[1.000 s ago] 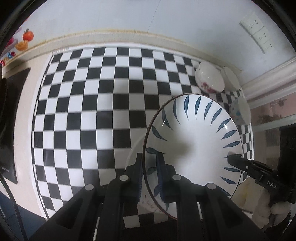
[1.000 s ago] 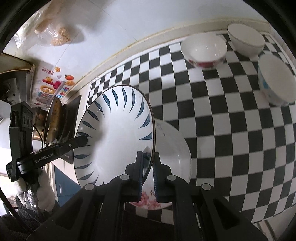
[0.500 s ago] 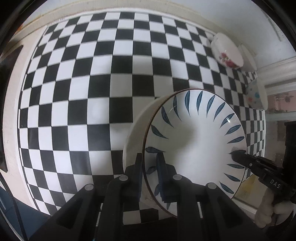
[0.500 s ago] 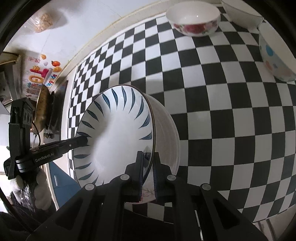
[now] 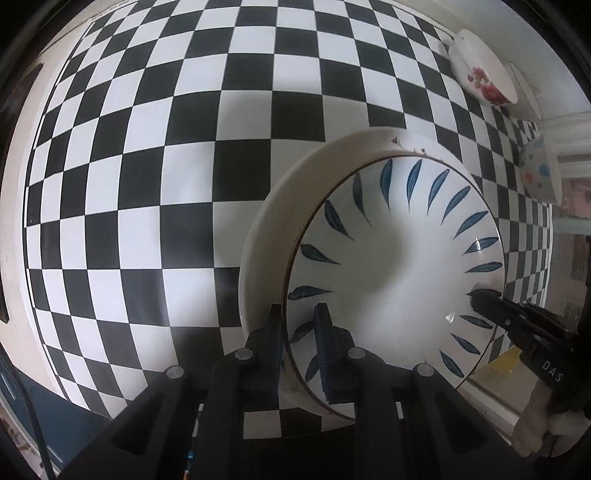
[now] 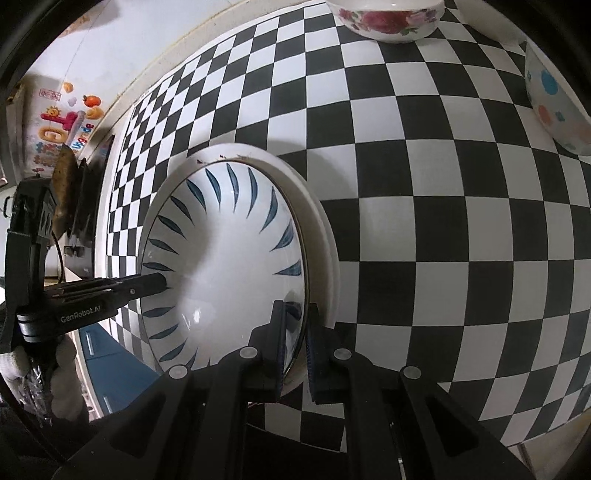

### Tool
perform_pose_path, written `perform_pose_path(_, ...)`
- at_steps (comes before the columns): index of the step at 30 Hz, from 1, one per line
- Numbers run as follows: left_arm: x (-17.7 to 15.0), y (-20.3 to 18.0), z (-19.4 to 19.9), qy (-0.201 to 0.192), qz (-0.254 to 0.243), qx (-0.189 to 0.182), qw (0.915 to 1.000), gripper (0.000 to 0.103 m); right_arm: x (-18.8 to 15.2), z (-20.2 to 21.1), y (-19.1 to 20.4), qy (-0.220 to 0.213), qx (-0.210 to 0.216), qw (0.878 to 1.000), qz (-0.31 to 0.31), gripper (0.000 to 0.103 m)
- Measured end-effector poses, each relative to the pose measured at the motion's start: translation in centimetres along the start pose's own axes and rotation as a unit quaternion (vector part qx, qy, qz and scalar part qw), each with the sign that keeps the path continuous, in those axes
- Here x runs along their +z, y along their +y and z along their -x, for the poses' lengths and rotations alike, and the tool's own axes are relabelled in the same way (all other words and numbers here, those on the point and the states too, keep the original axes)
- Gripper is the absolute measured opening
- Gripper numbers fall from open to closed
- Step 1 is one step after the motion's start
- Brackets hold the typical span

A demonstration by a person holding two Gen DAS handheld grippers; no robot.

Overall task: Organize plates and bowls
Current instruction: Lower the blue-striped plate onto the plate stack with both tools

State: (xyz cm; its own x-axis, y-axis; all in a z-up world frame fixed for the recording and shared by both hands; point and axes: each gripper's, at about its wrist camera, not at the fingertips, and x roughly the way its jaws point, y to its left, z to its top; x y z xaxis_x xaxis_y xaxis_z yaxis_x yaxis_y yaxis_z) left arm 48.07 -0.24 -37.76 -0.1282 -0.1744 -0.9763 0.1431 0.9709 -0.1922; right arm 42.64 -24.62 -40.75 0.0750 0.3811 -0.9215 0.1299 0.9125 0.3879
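- The left gripper clamps one rim of the leaf plate.
- The right gripper clamps the opposite rim.
- The leaf plate sits in a white plate on the checkered cloth.
- Three bowls stand well apart at the cloth's far edge.

Dim overhead light, soft shadows, strong fisheye warping

Glossy ceramic over a smooth checkered cover

The leaf-patterned plate is glazed and shiny; the hand-held gripper gripping its rim is matt black plastic; the worktop looks smooth.
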Motion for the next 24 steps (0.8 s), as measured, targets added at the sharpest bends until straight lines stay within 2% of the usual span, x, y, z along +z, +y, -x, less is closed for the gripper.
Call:
perform_pose_path(11,-0.1,-0.8,-0.2,0.007,0.031,0.024,0.9992,0.015,1.0,-0.3,1.1,0.006,-0.046,0.999,-0.017,0.013)
perform_pose_path(14,-0.1,-0.5,-0.2,0.01,0.046,0.018,0.9987,0.015,1.1,-0.3,1.3,0.008,-0.048,0.999,-0.025,0.013)
perform_pose_path(19,0.0,1.0,-0.6,0.021,0.087,-0.012,0.9959,0.015,0.8,-0.1,-0.1,0.026,-0.01,0.998,-0.053,0.014)
perform_pose_path(24,-0.2,1.6,-0.2,0.02,0.093,-0.007,0.9955,0.015,0.6,0.1,-1.3,0.04,0.025,0.996,-0.071,0.014)
